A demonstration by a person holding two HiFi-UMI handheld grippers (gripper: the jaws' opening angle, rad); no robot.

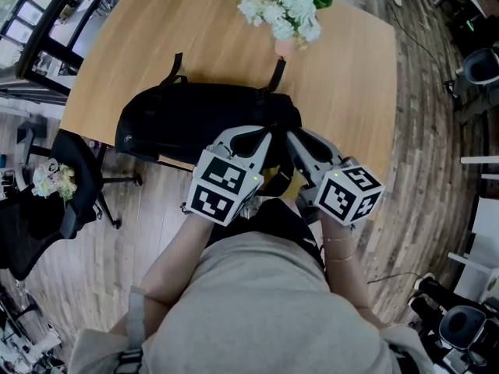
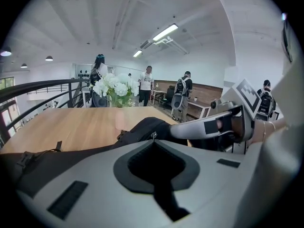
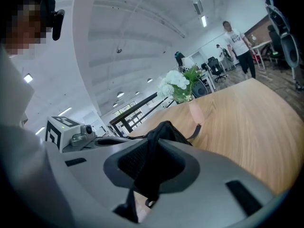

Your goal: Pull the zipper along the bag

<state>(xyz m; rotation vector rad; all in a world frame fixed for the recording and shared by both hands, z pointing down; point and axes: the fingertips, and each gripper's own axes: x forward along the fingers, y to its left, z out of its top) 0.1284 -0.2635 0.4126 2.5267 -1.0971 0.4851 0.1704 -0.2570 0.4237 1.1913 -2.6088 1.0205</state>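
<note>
A broad wooden counter (image 1: 195, 22) fills the upper half of the head view, standing on a plank floor (image 1: 421, 131). A black bag (image 1: 195, 123) lies lengthwise along the counter's near edge, straight in front of the person, with two black straps (image 1: 175, 67) reaching away from it across the wood. A black office chair (image 1: 70, 185) stands on the floor to the left of the counter.

Both tools meet over the right end of the bag, tips close together and angled slightly down. The left hand-held gripper (image 2: 153, 140) is clenched, its jaws pressed together at the top of the bag. The right hand-held gripper (image 3: 154, 144) is just beside it, grasping a bunched fold of the bag's black fabric, which fills the gap between its jaws; a thin strip with a small loop hangs below them.

A bunch of white flowers (image 1: 284, 10) in a pinkish vase (image 1: 284, 45) stands on the counter behind the bag, near its right strap.

Smallest is the zipper pull (image 2: 153, 135), a bit of pale metal poking up right at the tips of the left jaws, which pinch it.
</note>
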